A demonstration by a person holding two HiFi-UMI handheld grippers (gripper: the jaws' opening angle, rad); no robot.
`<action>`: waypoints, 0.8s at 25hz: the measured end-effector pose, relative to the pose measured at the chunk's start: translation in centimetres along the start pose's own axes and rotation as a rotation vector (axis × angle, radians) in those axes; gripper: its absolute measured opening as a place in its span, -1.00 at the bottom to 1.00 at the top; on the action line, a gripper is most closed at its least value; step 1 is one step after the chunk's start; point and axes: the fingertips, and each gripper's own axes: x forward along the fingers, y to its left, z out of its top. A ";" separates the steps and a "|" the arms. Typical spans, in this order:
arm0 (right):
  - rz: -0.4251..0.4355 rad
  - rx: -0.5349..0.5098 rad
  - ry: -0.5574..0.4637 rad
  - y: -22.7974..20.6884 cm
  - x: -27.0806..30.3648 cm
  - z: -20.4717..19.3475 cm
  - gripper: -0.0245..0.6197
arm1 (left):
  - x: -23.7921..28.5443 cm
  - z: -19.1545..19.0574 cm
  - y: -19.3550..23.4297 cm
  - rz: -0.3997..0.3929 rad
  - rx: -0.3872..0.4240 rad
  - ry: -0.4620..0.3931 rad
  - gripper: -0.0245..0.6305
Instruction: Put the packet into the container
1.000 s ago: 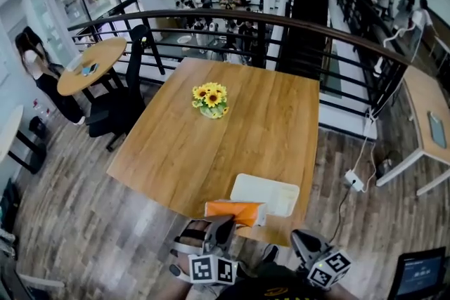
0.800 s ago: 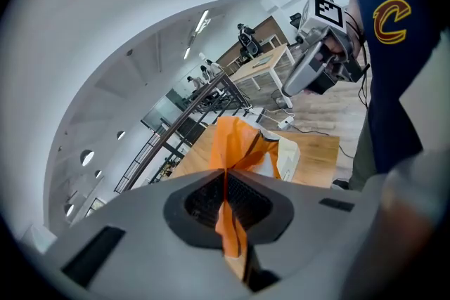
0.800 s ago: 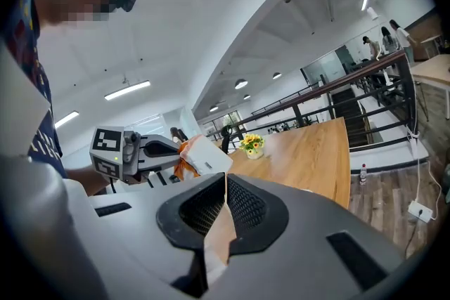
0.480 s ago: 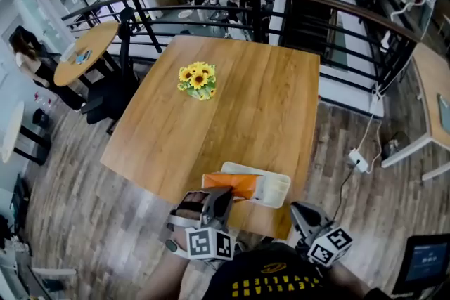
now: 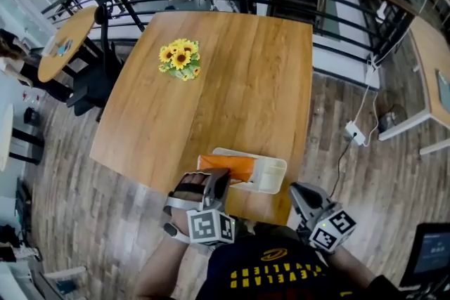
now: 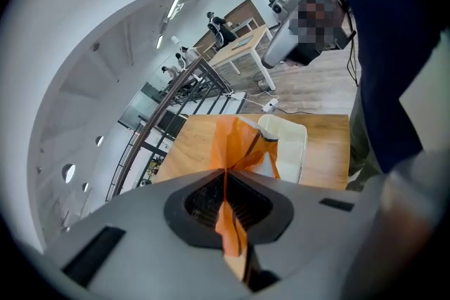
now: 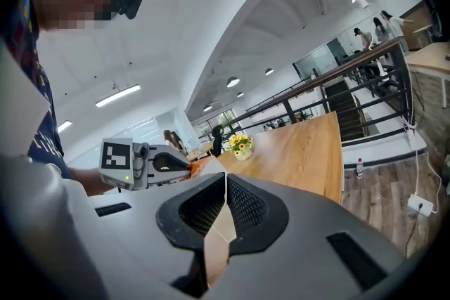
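Plainly, left gripper (image 5: pixel 213 180) pinches packet (image 5: pixel 226 166) at container (image 5: pixel 273 176).

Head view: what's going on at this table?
A person works with handheld tongs at the near edge of a wooden table. The left tongs are shut on an orange packet and hold it over the left end of a white container; it is not released yet. The right tongs are shut on nothing, off to the right of the container.
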 end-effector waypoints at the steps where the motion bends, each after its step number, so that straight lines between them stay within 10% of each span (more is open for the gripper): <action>1: -0.010 0.009 -0.003 0.0 0.2 0.0 -0.88 | 0.4 -0.1 -0.2 -0.014 0.005 -0.004 -0.90; 20: -0.148 0.096 -0.008 -0.8 1.2 -1.2 -0.88 | 5.6 -0.7 -3.6 -0.112 0.187 0.000 -0.90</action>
